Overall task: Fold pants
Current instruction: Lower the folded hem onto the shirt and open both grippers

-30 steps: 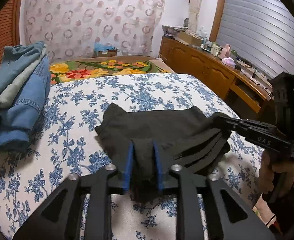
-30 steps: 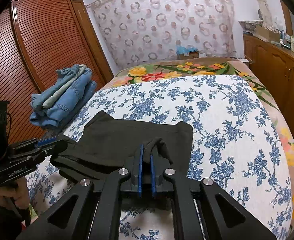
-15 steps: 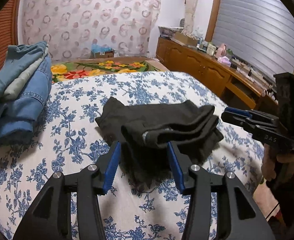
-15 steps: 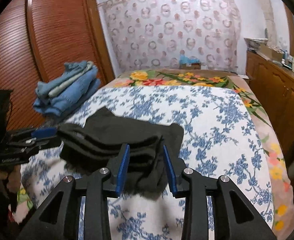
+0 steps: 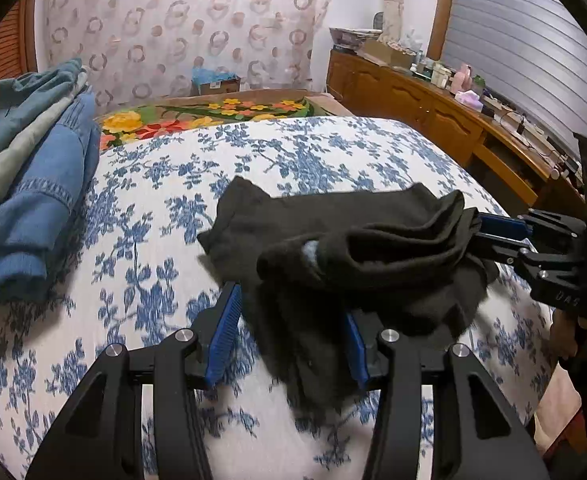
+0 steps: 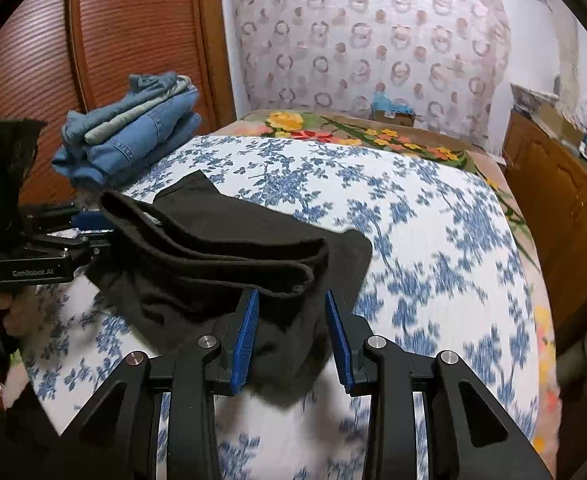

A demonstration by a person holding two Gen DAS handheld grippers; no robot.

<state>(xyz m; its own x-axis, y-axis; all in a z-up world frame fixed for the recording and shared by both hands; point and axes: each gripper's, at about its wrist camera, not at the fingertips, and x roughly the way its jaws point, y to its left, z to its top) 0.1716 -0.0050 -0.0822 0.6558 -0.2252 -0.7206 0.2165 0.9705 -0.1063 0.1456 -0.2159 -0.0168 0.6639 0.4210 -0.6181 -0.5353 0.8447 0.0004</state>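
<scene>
The black pants (image 5: pixel 333 240) lie folded in a thick bundle on the blue-flowered bedspread (image 5: pixel 153 220); they also show in the right wrist view (image 6: pixel 229 252). My left gripper (image 5: pixel 289 332) is open, its blue pads either side of the bundle's near left end. My right gripper (image 6: pixel 291 332) is open at the bundle's near right end. The right gripper shows at the right edge of the left wrist view (image 5: pixel 497 228), and the left gripper shows at the left of the right wrist view (image 6: pixel 81 220). The cloth rests loose between the jaws.
A stack of folded blue jeans (image 5: pixel 25 184) sits at the bed's left side, also visible in the right wrist view (image 6: pixel 133 136). A wooden cabinet (image 5: pixel 433 112) runs along the right. A wooden wardrobe (image 6: pixel 93 40) stands on the left. A flowered blanket (image 5: pixel 197 116) lies beyond.
Both grippers were shut on the pants' edge one second ago. Both have opened and let the cloth go, and the bundle now lies on the bed.
</scene>
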